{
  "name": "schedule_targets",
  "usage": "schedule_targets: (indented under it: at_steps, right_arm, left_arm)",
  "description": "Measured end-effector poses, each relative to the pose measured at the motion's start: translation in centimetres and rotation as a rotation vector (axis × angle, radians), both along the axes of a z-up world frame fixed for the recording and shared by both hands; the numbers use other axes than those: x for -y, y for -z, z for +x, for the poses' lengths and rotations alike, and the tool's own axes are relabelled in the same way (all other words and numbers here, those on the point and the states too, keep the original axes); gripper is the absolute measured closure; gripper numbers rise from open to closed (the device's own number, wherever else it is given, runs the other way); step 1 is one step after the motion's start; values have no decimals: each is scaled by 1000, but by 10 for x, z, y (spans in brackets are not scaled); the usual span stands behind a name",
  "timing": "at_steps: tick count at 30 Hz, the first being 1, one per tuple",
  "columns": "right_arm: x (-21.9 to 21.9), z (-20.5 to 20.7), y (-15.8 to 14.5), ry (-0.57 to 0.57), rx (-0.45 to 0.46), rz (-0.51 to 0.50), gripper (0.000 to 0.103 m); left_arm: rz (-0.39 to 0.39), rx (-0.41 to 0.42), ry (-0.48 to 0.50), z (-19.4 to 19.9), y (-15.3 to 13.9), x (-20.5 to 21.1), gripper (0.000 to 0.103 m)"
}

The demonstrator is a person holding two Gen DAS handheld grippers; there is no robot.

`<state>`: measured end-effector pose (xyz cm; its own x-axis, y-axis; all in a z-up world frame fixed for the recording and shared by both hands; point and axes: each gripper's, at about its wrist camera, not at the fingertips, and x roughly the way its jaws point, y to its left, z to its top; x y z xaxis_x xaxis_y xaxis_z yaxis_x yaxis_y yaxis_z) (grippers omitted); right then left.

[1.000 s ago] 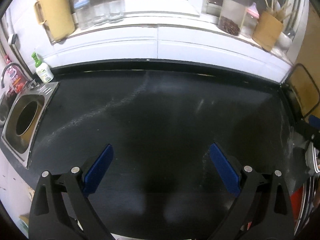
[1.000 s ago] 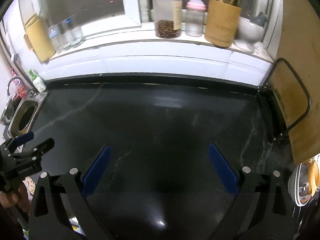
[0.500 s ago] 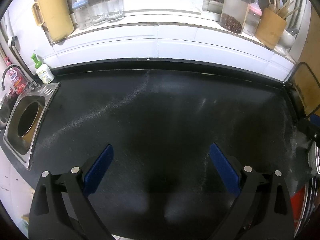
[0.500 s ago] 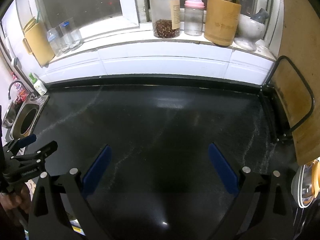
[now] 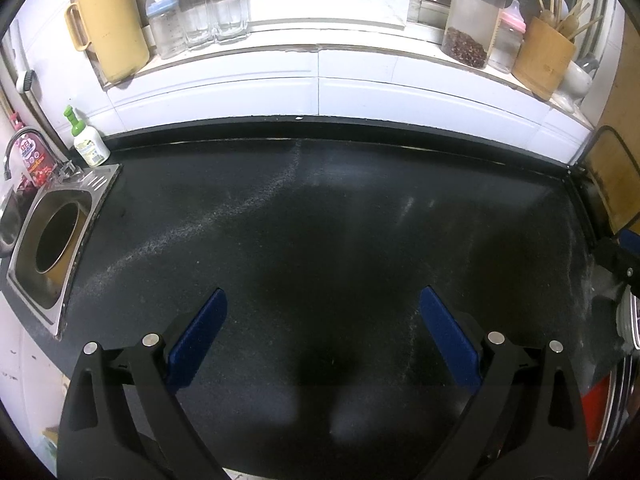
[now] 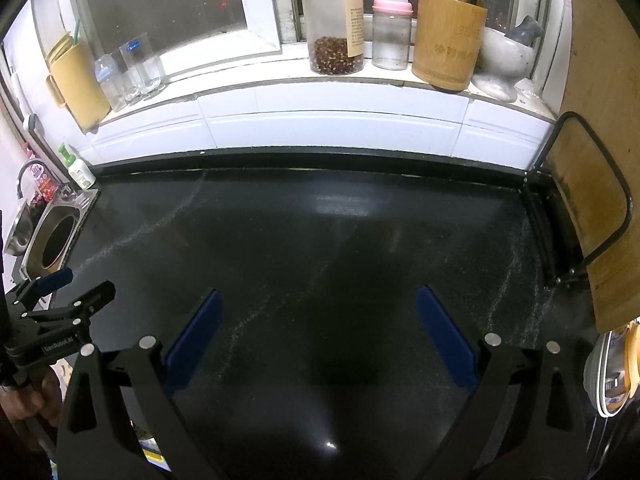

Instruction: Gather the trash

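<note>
No trash shows on the black countertop in either view. A round disposal hole sits in a steel plate at the counter's left end; it also shows in the right wrist view. My left gripper is open and empty above the counter's front part. My right gripper is open and empty, further right above the counter. The left gripper also shows at the left edge of the right wrist view.
A windowsill at the back holds a yellow jug, glasses, a jar of beans, a baby bottle and a bamboo utensil holder. A soap bottle stands by the sink. A cutting board stands at right.
Both grippers have pulled back and tilted up a little, so the windowsill shows more. Both stay open and empty.
</note>
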<state>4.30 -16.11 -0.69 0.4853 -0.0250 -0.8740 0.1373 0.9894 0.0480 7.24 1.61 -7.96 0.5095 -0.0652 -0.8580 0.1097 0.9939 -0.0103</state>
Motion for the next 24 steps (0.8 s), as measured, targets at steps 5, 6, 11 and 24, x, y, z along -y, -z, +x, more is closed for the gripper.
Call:
schedule_targets:
  at_steps: [5, 6, 11, 24]
  right_arm:
    - [-2, -1, 0, -2, 1, -3, 9]
    - [-2, -2, -1, -1, 3, -3, 9]
    - [-2, -3, -1, -2, 4, 1, 9]
    - [-5, -5, -3, -2, 7, -1, 9]
  left_arm:
    - [0, -3, -1, -1, 0, -1, 9]
    - [0, -3, 0, -1, 0, -1, 9]
    - [0, -1, 0, -3, 0, -2, 9]
    - [6, 2, -3, -4, -2, -1, 9]
